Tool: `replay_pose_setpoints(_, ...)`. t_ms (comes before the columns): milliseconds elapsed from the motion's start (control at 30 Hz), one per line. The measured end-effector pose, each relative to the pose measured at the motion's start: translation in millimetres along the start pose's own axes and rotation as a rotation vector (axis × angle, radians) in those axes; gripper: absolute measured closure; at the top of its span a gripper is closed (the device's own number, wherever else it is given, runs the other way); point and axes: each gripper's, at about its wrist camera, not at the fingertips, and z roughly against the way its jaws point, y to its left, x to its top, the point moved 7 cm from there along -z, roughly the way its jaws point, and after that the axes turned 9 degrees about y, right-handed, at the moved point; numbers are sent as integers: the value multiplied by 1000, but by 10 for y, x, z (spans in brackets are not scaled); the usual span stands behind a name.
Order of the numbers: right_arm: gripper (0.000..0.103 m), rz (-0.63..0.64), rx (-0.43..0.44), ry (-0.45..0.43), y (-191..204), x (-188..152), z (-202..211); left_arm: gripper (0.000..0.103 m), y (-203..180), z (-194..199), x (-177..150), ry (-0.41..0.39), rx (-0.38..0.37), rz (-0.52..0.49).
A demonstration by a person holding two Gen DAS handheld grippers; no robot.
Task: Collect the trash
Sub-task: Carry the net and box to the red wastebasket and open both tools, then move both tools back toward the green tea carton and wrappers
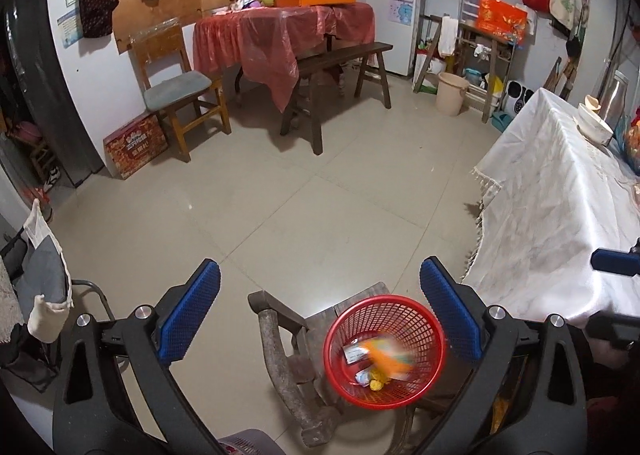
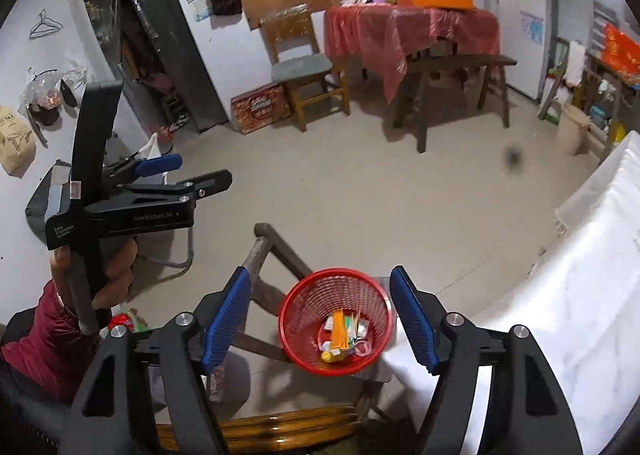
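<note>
Beige tiled floor (image 1: pixel 320 195) below, red plastic mesh basket (image 1: pixel 386 351) of wrappers on a wooden stool; left tool (image 1: pixel 320 315) and right tool (image 2: pixel 320 319) both gape, gripping nothing.

Both wrist cams high, tilted down, share red basket (image 1: pixel 385 351) (image 2: pixel 335 321) (floor too).

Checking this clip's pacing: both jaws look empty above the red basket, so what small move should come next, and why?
Probably swing the right gripper back toward the white-clothed table for more trash. Both grippers stand open with nothing between the jaws, and wrappers already lie inside the basket, so this drop looks finished.
</note>
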Motion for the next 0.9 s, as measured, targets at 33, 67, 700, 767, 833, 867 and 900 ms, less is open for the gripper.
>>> replay_pose_setpoints(33,31,-3,-7,-5,-41,-30,36,7,-13,14,-2,0,-3,-4)
replay_pose_setpoints(67,31,-9,-13,-12,-70,-56,73,7,-49,24,-1,0,-8,-9)
replay_pose_setpoints(700,21,-162,-175,-177,-856,-550,887,7,-998,445,26,-92,-75,-181)
replay_pose_setpoints(767,21,-180,-202,-192,-950,-613,949,7,-1140,474,20,-93,-89,-201)
replay_pose_setpoints(833,21,-194,-240,-213,-1046,-691,1039,7,-1271,494,7,-93,-104,-220)
replay_pose_setpoints(867,20,-199,-255,-221,-1079,-718,1078,7,-1368,509,-5,-93,-114,-233)
replay_pose_setpoints(900,20,-207,-275,-234,-1131,-760,1137,7,-1435,519,-5,-94,-120,-242)
